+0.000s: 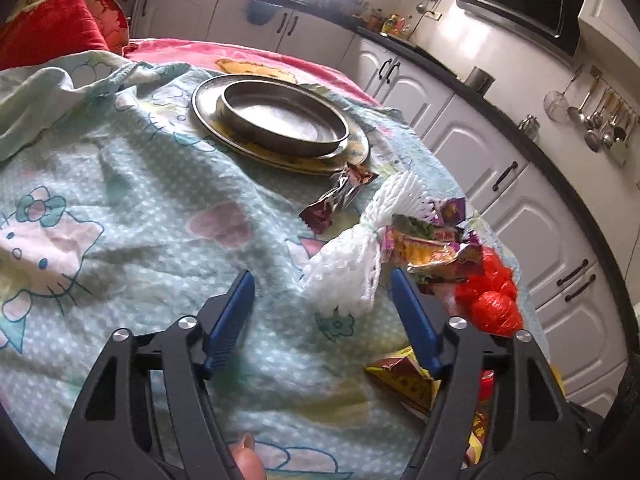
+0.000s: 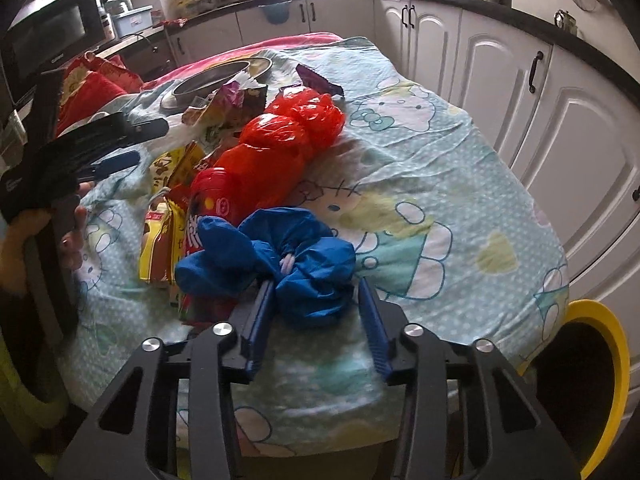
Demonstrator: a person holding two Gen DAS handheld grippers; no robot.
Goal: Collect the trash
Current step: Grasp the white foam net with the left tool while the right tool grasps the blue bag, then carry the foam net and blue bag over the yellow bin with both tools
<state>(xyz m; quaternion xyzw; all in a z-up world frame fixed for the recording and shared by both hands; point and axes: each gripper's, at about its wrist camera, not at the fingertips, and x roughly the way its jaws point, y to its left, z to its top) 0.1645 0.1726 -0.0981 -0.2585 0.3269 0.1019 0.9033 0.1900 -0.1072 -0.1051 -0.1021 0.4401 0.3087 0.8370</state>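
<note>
Straddling a crumpled blue plastic bag, the right gripper has its blue pads on either side of the bag's near lobe; whether they press it I cannot tell. Just past its tips, to the left, lie yellow and red snack packets w/ print too blurred to read, then a knotted red plastic bag running away from the tongs, and a dark purple wrapper beyond that. A yellow-rimmed bin sits below the bed edge, right of the gripper. The left gripper has jaws apart, nothing clamped; a white foam fruit net lies betw. its tips, nearer the right pad. Right of that pad: a yellow wrapper, then the red bag, colourful torn packets. Further ahead a silver-lined wrapper, then a steel bowl on a steel plate. All rests on a Hello Kitty sheet. No legible labels.
</note>
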